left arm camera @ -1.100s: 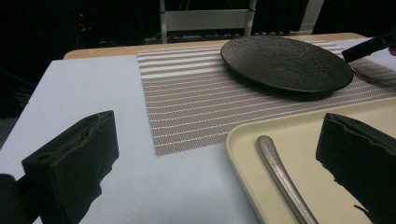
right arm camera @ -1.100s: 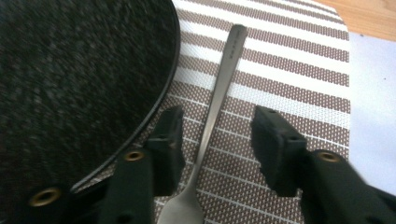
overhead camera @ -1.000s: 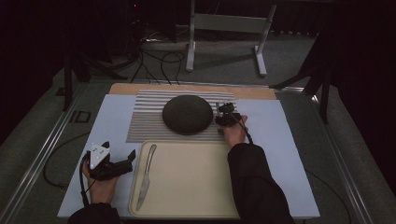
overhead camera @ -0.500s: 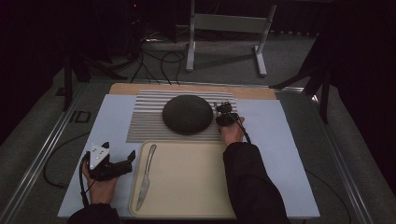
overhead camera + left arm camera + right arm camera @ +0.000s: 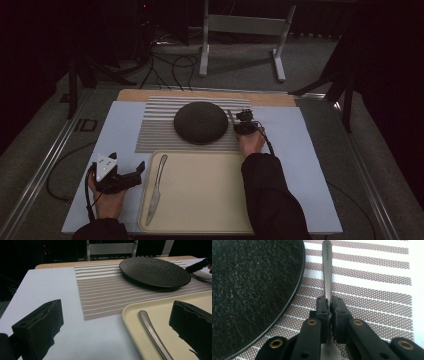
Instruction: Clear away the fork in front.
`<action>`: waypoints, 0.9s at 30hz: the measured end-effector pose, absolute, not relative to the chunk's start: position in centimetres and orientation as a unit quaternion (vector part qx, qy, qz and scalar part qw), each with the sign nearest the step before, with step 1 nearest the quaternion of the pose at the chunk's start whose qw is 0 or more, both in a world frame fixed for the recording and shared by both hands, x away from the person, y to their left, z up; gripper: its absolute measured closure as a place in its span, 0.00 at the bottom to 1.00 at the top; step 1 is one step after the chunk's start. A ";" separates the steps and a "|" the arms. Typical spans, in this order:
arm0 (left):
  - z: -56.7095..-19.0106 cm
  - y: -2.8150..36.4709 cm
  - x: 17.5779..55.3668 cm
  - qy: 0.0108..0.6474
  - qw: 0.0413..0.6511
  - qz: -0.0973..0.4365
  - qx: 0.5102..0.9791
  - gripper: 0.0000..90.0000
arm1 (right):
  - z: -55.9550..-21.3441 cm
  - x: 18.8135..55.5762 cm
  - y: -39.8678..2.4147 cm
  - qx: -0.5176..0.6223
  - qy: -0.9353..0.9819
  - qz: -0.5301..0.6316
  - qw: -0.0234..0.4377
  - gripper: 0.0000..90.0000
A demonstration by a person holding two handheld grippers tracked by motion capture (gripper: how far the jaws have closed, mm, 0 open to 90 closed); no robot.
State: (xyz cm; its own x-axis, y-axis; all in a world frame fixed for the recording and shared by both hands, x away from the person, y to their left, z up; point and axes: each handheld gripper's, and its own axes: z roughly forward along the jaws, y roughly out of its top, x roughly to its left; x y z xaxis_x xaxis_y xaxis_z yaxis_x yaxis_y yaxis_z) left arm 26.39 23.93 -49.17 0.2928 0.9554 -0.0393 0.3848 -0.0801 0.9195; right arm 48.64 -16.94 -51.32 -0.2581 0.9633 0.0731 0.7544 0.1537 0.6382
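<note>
high view: our right gripper point(image 5: 243, 122) sat just right of the plate point(image 5: 201, 122), left gripper point(image 5: 131, 178) idle near the tray point(image 5: 200, 220) | left gripper view: jaws apart, knife point(image 5: 153, 334) between but untouched | right gripper view: jaws clamped on the fork point(image 5: 327, 270) over the placemat point(image 5: 372, 290); thin handle could twist out, plate rim close left, open room right

My right jaws cover the neck of the fork point(image 5: 327, 270), and its tines run off the bottom edge beneath them. Between my left jaws, the knife point(image 5: 153, 333) is cut off below, its blade unseen.
</note>
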 end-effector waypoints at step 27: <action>-49.3 23.6 26.4 0.504 0.448 0.314 0.668 0.00 | -49.4 46.7 -18.2 0.551 0.741 0.331 0.194 0.95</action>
